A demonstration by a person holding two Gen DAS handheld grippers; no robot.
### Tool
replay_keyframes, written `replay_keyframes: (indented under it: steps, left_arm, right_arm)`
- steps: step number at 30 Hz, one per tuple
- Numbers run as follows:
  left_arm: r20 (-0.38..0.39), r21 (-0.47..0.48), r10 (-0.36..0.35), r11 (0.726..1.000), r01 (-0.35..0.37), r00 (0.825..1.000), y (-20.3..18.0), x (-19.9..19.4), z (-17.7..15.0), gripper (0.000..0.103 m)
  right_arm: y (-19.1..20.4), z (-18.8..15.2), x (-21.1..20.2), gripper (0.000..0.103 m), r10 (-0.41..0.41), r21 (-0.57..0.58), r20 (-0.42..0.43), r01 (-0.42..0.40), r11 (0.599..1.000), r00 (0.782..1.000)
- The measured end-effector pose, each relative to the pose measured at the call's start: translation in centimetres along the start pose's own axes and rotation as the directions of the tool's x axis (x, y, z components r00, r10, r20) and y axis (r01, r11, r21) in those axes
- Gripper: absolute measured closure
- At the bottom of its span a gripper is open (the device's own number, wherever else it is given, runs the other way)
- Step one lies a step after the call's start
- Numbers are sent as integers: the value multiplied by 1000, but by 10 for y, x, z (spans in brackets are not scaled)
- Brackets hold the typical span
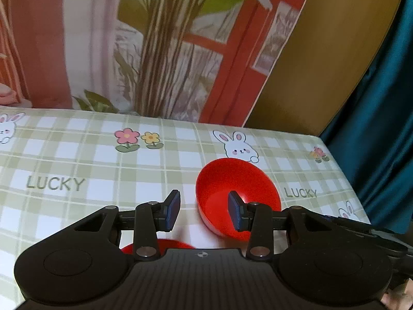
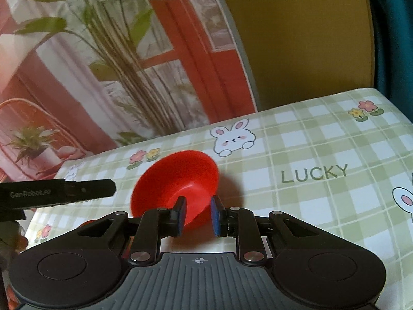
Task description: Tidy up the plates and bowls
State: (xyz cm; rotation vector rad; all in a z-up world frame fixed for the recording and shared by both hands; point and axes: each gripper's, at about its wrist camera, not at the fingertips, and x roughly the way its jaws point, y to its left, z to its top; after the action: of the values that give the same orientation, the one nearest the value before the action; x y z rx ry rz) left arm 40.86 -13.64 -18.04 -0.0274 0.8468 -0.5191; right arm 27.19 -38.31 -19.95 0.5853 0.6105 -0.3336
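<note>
My right gripper [image 2: 198, 217] is shut on a red bowl [image 2: 175, 183], its pads pressing the bowl's base. The bowl is tilted on its side above the checked tablecloth [image 2: 309, 149], its mouth turned away to the left. In the left wrist view the same red bowl [image 1: 232, 180] shows its hollow inside. My left gripper [image 1: 204, 210] stands open with nothing between its pads; its right finger [image 1: 235, 214] overlaps the bowl in the picture. A second red dish [image 1: 155, 245] lies low under the left gripper, mostly hidden.
The table's right edge [image 1: 335, 160] runs next to a teal curtain [image 1: 382, 103]. A printed backdrop [image 1: 155, 51] with a plant and a red window stands along the far edge, beside a yellow-brown panel [image 1: 322, 51]. The left gripper's black body [image 2: 64, 191] reaches in from the left.
</note>
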Motion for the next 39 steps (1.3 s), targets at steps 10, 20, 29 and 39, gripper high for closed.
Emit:
replay_keyframes:
  steps: [10, 20, 29, 39]
  left_arm:
    - [-55, 27, -2, 1000, 4, 998, 0, 36, 3, 60]
    - [-72, 28, 18, 999, -16, 997, 0, 49, 1, 83]
    - [-26, 44, 15, 999, -14, 1000, -3, 20, -3, 83]
    - [51, 55, 26, 998, -29, 998, -7, -34, -14, 83]
  right_arm:
    - [-6, 0, 19, 83, 16, 22, -8, -16, 1000, 1000]
    - [-5, -1, 19, 91, 27, 33, -3, -27, 999, 1000]
    - [9, 3, -6, 91, 41, 30, 44, -42, 999, 998]
    - [39, 10, -45, 91, 89, -16, 101, -88, 996, 991]
